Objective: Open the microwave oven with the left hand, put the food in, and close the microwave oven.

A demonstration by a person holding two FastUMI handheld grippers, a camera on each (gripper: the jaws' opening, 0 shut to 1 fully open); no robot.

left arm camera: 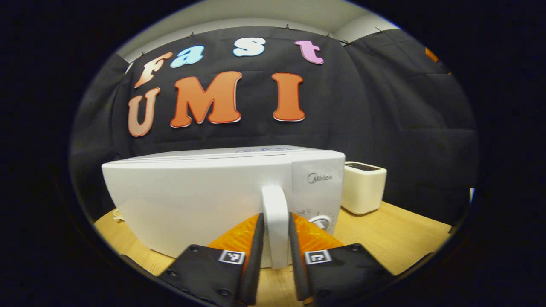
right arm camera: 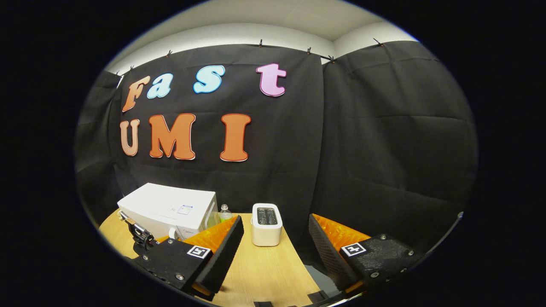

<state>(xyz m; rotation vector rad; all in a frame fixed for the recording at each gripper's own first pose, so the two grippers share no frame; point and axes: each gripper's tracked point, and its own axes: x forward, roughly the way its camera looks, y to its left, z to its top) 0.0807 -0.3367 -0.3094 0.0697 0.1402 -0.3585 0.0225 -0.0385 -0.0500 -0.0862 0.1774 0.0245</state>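
Observation:
The white microwave stands close in front of me in the left gripper view, its door looking closed. My left gripper is shut on the door's upright white handle, one finger on each side of it. In the right gripper view the microwave sits at the far left of the table, with the left gripper at its front. My right gripper hangs open above the table, its fingers wide apart with nothing between them.
A small white toaster stands on the wooden table to the right of the microwave, also seen as the toaster. A small bottle stands between them at the back. The table's right edge is near.

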